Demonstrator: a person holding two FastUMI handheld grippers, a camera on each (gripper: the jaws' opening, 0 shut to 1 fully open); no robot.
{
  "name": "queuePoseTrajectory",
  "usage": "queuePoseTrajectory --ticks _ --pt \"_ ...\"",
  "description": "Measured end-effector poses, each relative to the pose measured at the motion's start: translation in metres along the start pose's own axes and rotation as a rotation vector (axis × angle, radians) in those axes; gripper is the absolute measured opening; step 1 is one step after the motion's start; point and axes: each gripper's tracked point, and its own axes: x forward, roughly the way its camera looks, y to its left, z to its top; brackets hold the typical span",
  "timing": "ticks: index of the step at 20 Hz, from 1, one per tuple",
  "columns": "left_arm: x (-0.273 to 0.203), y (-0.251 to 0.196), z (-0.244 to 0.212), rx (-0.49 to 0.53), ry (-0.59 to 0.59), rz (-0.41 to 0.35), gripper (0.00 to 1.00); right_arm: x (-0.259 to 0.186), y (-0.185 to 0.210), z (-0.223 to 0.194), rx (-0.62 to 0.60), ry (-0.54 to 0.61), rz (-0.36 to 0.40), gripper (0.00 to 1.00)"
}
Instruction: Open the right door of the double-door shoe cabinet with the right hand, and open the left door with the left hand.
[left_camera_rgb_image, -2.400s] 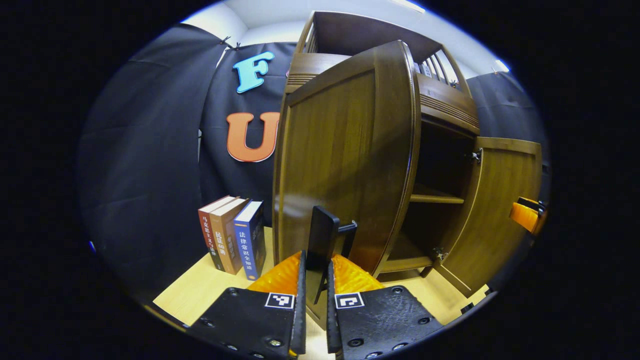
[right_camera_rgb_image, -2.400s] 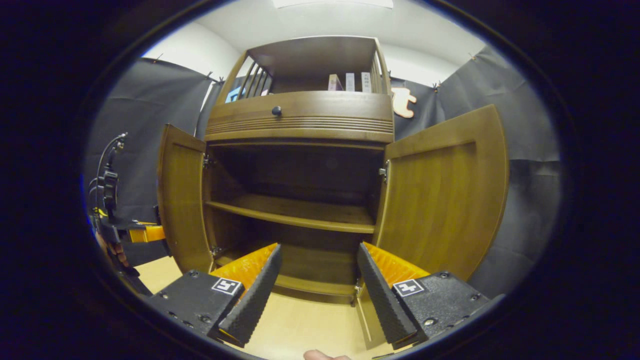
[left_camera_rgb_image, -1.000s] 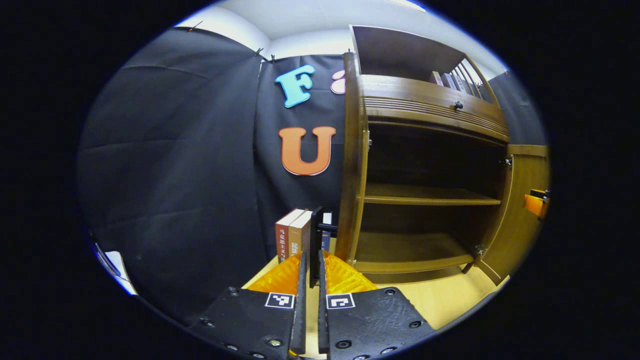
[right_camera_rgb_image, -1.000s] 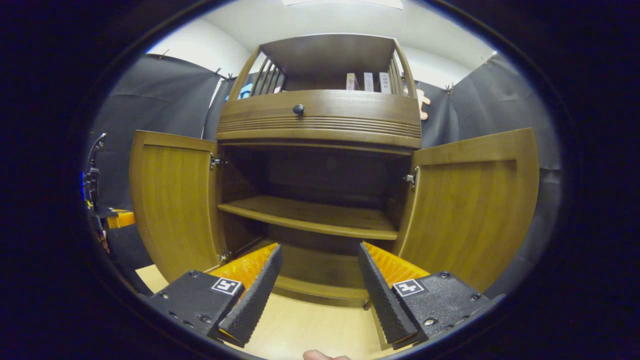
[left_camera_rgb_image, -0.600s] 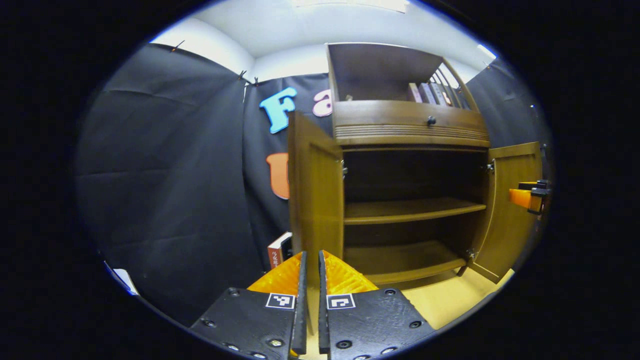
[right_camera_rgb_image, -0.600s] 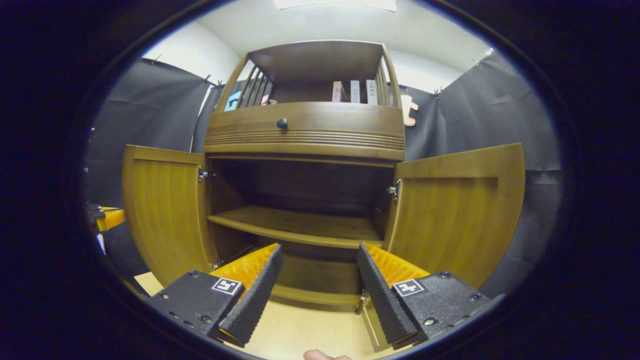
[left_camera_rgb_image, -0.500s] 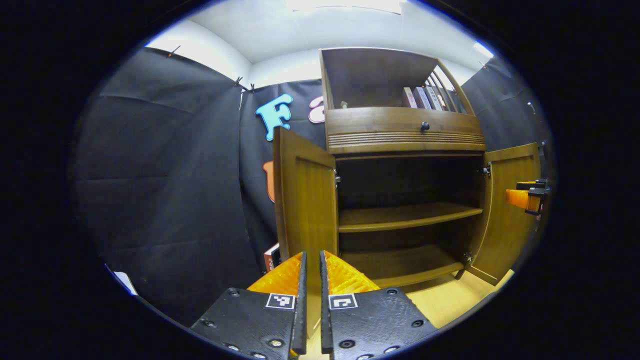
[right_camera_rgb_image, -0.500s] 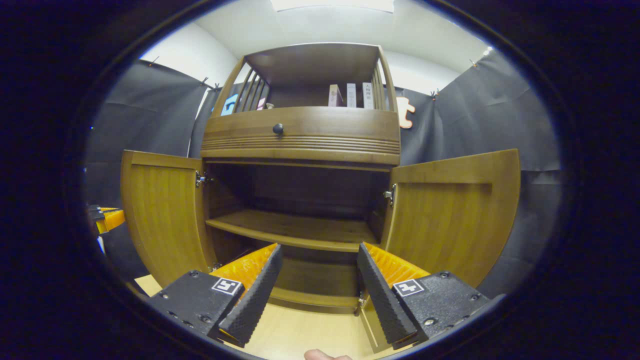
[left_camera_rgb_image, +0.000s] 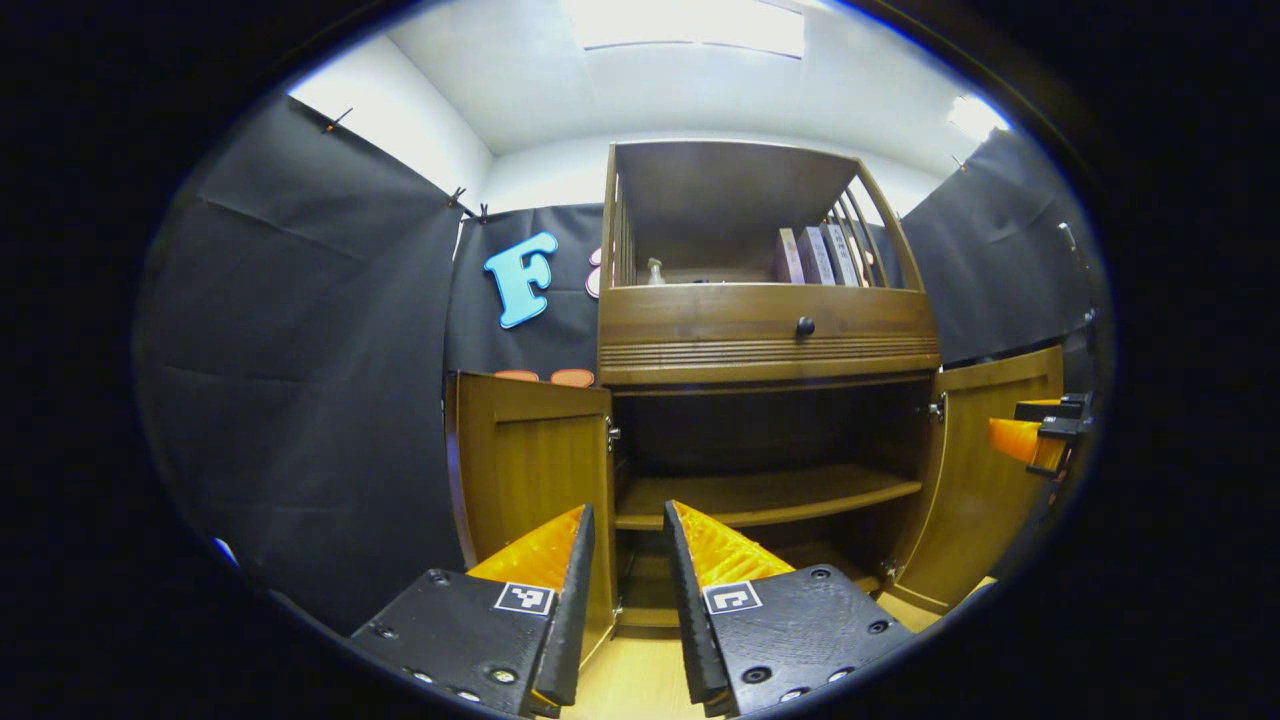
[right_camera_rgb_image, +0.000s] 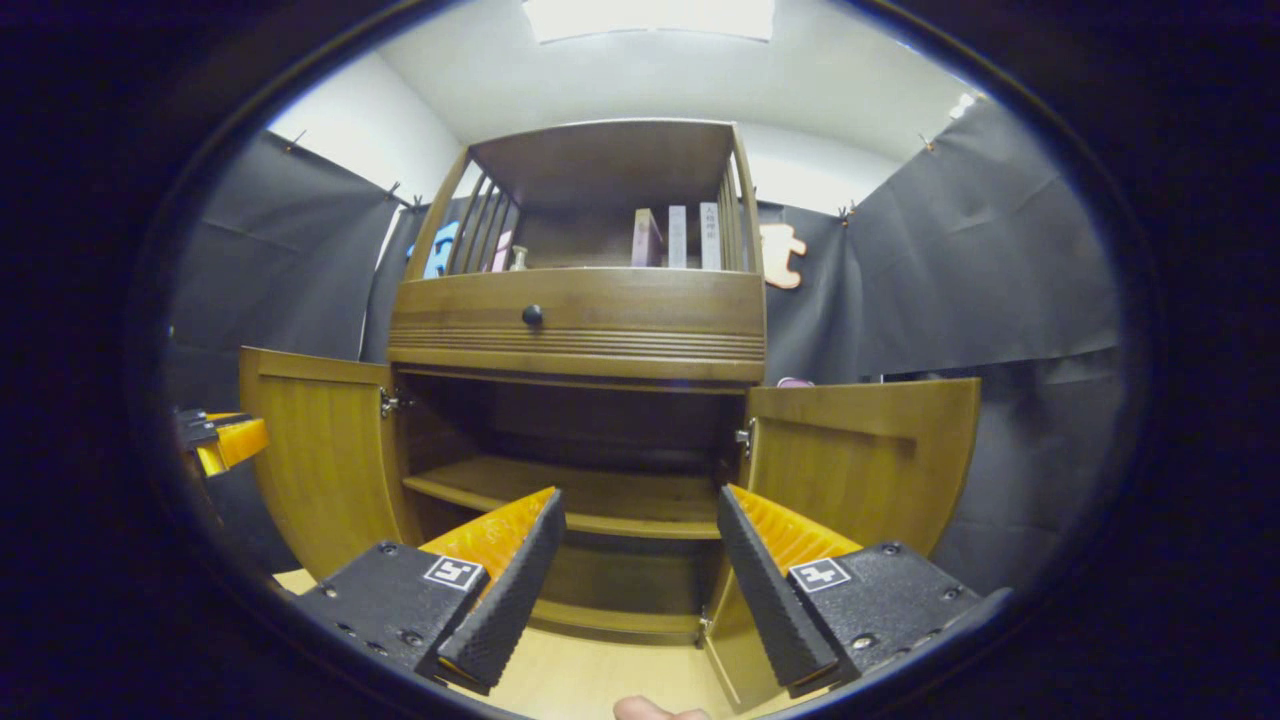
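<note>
With both doors of the cabinet (right_camera_rgb_image: 577, 330) already swung wide, the step in hand looks like the retreat, and doing it well means backing off without nudging either leaf. Seen from the left gripper view, the left gripper (left_camera_rgb_image: 627, 560) sits low in the centre with its fingers parted and nothing between them, released; the left door (left_camera_rgb_image: 527, 470) stands open just beyond its left finger, in the lower left of the cabinet front. Over in the right gripper view, the right gripper (right_camera_rgb_image: 640, 560) is likewise spread and empty at bottom centre, and the right door (right_camera_rgb_image: 860, 460) hangs open at the right of the frame, behind its right finger. At the left edge of that view the other gripper appears beside the left door. A shelf (right_camera_rgb_image: 580, 495) crosses the dark interior, a drawer knob (right_camera_rgb_image: 532, 315) sits above it, and books (right_camera_rgb_image: 675, 237) stand in the top compartment. My advice: draw each tool straight back along its own line, keep the fingers apart, and avoid any sideways sweep, since the doors probably swing freely and a light brush could start one closing.
</note>
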Motion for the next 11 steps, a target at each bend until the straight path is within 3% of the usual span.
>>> queuePoseTrajectory --ticks 2,3,9,10,11 --pt "0.001 -0.012 0.007 -0.051 0.0 -0.015 0.43 -0.005 -0.004 0.008 0.006 -0.017 -0.006 0.99" --pt "0.001 -0.015 0.009 -0.071 -0.006 -0.019 0.69 -0.006 -0.006 0.012 0.01 -0.025 -0.009 0.99" --pt "-0.001 -0.03 0.016 -0.114 -0.012 -0.03 0.91 -0.011 -0.014 0.028 0.021 -0.051 -0.019 1.0" --pt "0.0 -0.032 0.017 -0.119 -0.011 -0.029 1.0 -0.012 -0.015 0.029 0.019 -0.053 -0.021 1.0" --pt "-0.001 -0.034 0.017 -0.116 -0.012 -0.028 1.0 -0.013 -0.016 0.029 0.018 -0.053 -0.023 1.0"
